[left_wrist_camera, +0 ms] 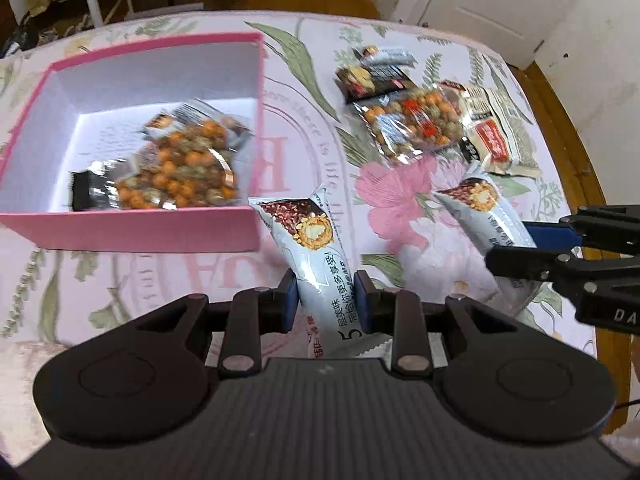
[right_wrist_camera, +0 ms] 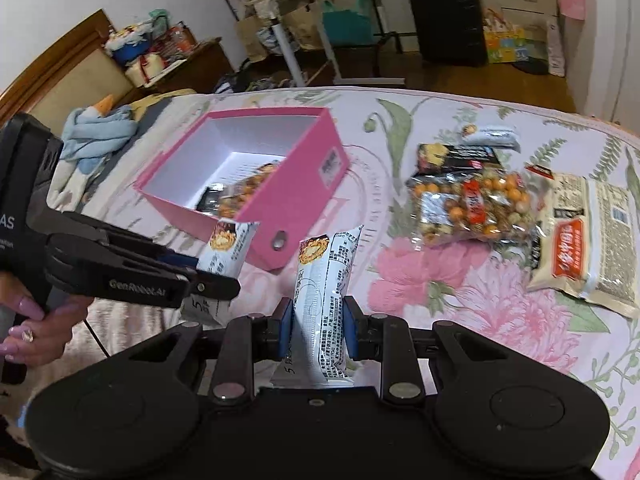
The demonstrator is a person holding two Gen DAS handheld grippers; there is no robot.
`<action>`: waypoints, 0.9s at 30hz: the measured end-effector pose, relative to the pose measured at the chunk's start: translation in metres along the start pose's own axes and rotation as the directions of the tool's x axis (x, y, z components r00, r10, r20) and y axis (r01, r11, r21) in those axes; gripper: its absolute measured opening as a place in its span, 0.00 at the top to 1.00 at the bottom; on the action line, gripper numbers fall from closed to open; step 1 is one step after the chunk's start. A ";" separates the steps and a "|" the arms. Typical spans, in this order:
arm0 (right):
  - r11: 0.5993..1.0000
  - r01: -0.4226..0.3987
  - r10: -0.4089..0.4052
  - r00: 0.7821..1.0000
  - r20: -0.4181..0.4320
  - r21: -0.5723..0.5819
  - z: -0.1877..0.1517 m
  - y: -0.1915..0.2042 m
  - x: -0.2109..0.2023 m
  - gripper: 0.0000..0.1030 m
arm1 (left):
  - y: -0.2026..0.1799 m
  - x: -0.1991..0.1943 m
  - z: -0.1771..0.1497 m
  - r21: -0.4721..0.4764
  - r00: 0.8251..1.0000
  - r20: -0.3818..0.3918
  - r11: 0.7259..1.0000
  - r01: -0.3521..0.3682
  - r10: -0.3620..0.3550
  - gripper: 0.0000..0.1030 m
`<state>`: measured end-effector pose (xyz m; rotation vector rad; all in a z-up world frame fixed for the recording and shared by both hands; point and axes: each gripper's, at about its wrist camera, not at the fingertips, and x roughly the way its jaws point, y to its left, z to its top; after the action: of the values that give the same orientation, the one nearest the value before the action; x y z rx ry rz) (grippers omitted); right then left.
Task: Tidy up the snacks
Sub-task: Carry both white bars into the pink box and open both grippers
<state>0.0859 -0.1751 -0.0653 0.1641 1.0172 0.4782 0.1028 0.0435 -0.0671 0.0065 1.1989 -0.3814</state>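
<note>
Progress is early, judging from the left wrist view: the pink box (left_wrist_camera: 132,236) holds one nut bag (left_wrist_camera: 180,168) and nothing more that can be seen. The left gripper (left_wrist_camera: 326,300) pinches a white wafer bar (left_wrist_camera: 308,248) between its blue pads, the bar's far end reaching up beside the box's near right corner, clear of the floral cloth (left_wrist_camera: 400,200). At the right edge the right gripper (left_wrist_camera: 516,248) clamps a second bar (left_wrist_camera: 480,208). On the cloth, well apart from the box, a second nut bag (left_wrist_camera: 408,124), a dark packet (left_wrist_camera: 372,76) and a beige seed packet (left_wrist_camera: 504,136) are still waiting.

Right wrist view: the right gripper (right_wrist_camera: 318,320) is pressed onto its bar (right_wrist_camera: 324,292), which stands nearly upright in the jaws. To the left, the left gripper (right_wrist_camera: 192,268), gripped by a hand (right_wrist_camera: 36,328), carries its bar (right_wrist_camera: 230,244) just beside the box's (right_wrist_camera: 296,184) near corner, not yet over the opening. Only the nut bag (right_wrist_camera: 240,196) shows inside. Outside lie the other nut bag (right_wrist_camera: 476,204), the dark packet (right_wrist_camera: 456,158), a small white bar (right_wrist_camera: 490,136) behind it, and the seed packet (right_wrist_camera: 588,240).

By my reckoning, one item is stowed, two are in transit, and four remain to be collected.
</note>
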 end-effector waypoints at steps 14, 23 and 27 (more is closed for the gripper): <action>0.981 -0.180 0.184 0.982 0.051 -0.071 0.072 0.061 0.063 0.71 | 0.091 -0.009 0.034 -0.113 0.973 0.134 0.978 -0.176 0.190 0.73; 0.974 -0.210 0.208 0.978 -0.034 -0.081 0.124 0.083 0.172 0.71 | 0.161 0.033 0.070 -0.234 0.969 0.143 0.958 -0.165 0.202 0.73; 0.971 -0.193 0.184 0.980 -0.075 -0.142 0.143 0.091 0.215 0.71 | 0.196 0.055 0.085 -0.284 0.980 0.134 0.953 -0.104 0.147 0.73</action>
<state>0.2721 0.0159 -0.1256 0.1136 1.0258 0.7347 0.2542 0.1935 -0.1234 -0.1844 1.0839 -0.0973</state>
